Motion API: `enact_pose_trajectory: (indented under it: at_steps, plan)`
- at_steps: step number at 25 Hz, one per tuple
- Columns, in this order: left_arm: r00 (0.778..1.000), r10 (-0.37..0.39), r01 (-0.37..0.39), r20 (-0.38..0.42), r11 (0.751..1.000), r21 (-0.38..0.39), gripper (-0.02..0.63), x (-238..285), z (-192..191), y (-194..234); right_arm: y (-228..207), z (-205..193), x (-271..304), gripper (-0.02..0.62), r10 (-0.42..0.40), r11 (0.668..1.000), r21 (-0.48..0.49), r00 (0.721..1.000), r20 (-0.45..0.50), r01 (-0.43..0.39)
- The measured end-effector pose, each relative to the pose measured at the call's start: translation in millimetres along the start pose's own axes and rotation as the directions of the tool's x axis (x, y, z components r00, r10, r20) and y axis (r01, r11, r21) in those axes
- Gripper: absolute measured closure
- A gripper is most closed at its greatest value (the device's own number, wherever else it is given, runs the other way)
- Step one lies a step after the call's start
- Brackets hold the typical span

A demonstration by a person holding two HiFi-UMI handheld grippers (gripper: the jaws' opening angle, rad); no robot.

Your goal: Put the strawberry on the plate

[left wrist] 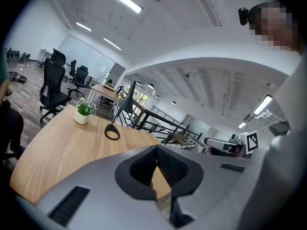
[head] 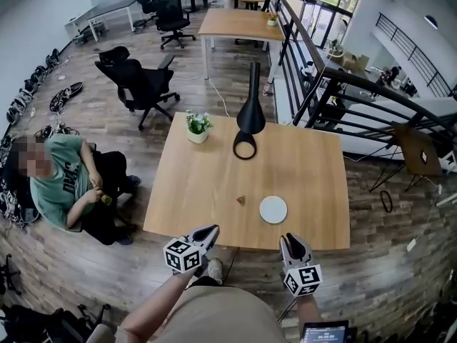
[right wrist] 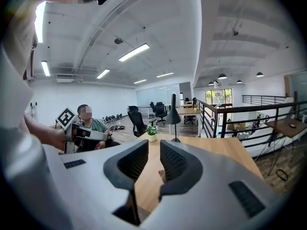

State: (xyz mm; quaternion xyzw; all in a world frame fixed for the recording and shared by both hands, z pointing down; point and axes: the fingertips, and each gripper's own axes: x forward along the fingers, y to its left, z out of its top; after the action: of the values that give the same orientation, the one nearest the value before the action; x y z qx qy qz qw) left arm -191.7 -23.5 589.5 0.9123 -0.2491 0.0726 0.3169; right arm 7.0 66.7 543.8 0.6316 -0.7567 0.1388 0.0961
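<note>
My left gripper (head: 212, 229) and right gripper (head: 291, 238), jaws closed and empty, hang at the table's (head: 207, 166) lower edge, the strawberry (head: 241, 199) above them, left of the plate (head: 273, 209), nearer my left.

You have open table (head: 207, 191) from the near edge to the plate (head: 273, 209). The lamp (head: 250, 113) and potted plant (head: 198, 127) stand well behind.

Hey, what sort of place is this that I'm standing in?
Most likely an open-plan office on an upper level: wooden tables, black swivel chairs, and a black railing that seems to overlook a lower floor.
</note>
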Motion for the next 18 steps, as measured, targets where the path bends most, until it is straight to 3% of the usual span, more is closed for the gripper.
enact_pose_trajectory:
  at_steps: [11,18]
  plan:
    - [0.999,-0.043,0.043,-0.008,0.999,0.025,0.601,20,27,43,-3,13,62,0.532,-0.016,0.999,-0.041,1.0,0.002,0.016]
    - [1.0,0.002,-0.002,0.006,1.0,-0.008,0.601,28,27,50,-15,7,82,0.532,0.026,0.998,-0.049,0.999,-0.025,-0.027]
